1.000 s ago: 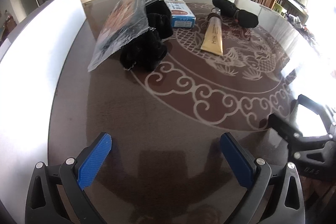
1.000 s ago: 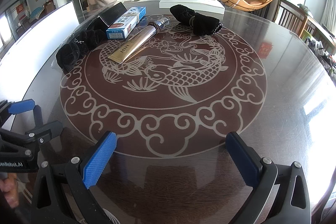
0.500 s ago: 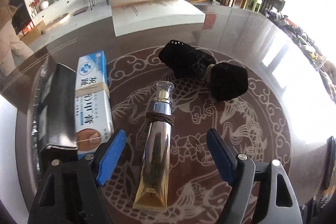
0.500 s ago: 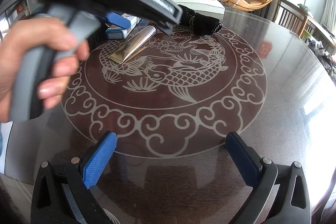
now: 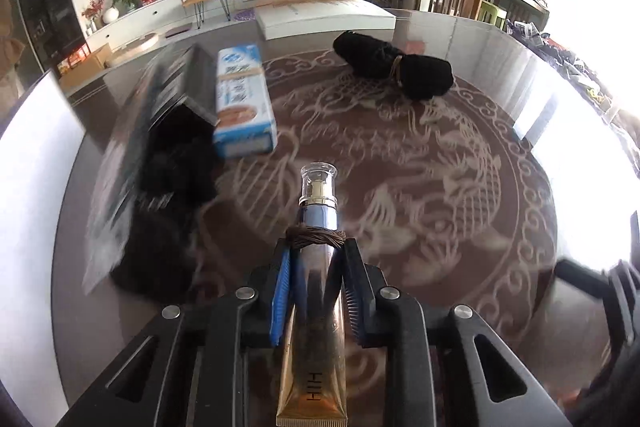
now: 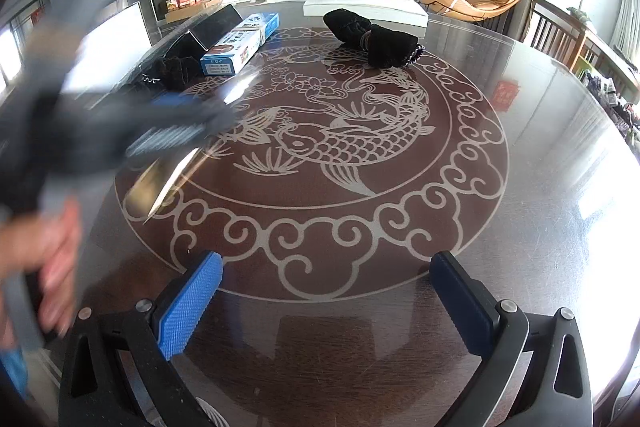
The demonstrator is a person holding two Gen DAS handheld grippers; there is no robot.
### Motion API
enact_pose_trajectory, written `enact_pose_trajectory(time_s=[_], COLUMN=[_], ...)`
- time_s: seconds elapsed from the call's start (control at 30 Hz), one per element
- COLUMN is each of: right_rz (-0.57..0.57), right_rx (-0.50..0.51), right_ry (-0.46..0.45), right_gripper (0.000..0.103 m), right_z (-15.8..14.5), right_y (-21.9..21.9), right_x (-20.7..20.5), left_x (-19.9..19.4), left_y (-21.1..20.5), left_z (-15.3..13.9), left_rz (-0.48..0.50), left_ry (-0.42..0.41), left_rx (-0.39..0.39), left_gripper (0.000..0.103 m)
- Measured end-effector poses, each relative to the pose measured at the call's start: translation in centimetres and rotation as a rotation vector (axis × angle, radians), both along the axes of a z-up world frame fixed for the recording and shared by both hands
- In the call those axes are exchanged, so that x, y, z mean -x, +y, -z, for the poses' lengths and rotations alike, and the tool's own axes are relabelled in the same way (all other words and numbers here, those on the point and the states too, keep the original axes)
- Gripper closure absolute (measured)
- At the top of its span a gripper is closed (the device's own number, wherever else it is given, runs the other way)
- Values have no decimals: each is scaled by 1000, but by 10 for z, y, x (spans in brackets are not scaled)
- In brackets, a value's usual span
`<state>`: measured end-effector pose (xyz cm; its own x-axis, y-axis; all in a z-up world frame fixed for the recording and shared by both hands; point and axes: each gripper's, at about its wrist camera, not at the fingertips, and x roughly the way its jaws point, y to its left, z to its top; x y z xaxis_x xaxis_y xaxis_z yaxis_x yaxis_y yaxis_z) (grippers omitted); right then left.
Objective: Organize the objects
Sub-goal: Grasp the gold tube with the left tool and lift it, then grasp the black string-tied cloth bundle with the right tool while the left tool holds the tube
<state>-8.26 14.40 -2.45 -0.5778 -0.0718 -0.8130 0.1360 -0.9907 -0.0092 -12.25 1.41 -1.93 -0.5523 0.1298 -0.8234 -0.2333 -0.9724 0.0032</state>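
A gold tube (image 5: 316,327) with a clear cap and a brown band sits between the blue pads of my left gripper (image 5: 316,259). Its jaws are closing and both pads press on the tube's body. In the right wrist view that gripper (image 6: 172,123) is a blur at the left above the table, with the gold tube (image 6: 160,183) slanting under it and a person's hand (image 6: 44,251) on its handle. My right gripper (image 6: 326,291) hangs open over the table's near edge with nothing between its fingers.
A blue-and-white box (image 5: 244,103), a black box and black cloth (image 5: 176,167) under a plastic packet lie at the left. A black pouch (image 5: 396,65) lies at the far side, a white box (image 5: 324,17) behind it. The round glass table (image 6: 520,227) bears a fish pattern.
My left gripper went from the table's near edge out to the gold tube and shut its jaws on it, then pulled back with it. The right gripper kept still.
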Motion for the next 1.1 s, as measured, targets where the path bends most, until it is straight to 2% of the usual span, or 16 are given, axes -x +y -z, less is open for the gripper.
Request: enact_pose_trajectory(time_s=[0.13, 0.23, 0.27, 0.3, 0.33, 0.37, 0.43, 0.47, 1.1], right_rz=[0, 0, 0, 0, 0, 0, 0, 0, -1], right_rx=[0, 0, 0, 0, 0, 0, 0, 0, -1], right_ry=[0, 0, 0, 0, 0, 0, 0, 0, 1], right_gripper=[0, 0, 0, 0, 0, 0, 0, 0, 0], right_z=[0, 0, 0, 0, 0, 0, 0, 0, 1], right_y=[0, 0, 0, 0, 0, 0, 0, 0, 0], right_x=[0, 0, 0, 0, 0, 0, 0, 0, 1], left_x=[-56, -70, -69, -68, -65, -66, -62, -60, -60], left_y=[-45, -67, -69, -71, -76, -78, -76, -73, -72], left_z=[2, 3, 4, 6, 10, 11, 12, 13, 15], left_rz=[-66, -91, -91, -98, -116, -125, -127, -125, -122], left_ry=[21, 38, 39, 34, 20, 12, 7, 0, -11], left_rx=[-19, -13, -10, -3, -2, -10, 0, 7, 0], left_gripper=[77, 72, 55, 29, 18, 11, 8, 1, 0])
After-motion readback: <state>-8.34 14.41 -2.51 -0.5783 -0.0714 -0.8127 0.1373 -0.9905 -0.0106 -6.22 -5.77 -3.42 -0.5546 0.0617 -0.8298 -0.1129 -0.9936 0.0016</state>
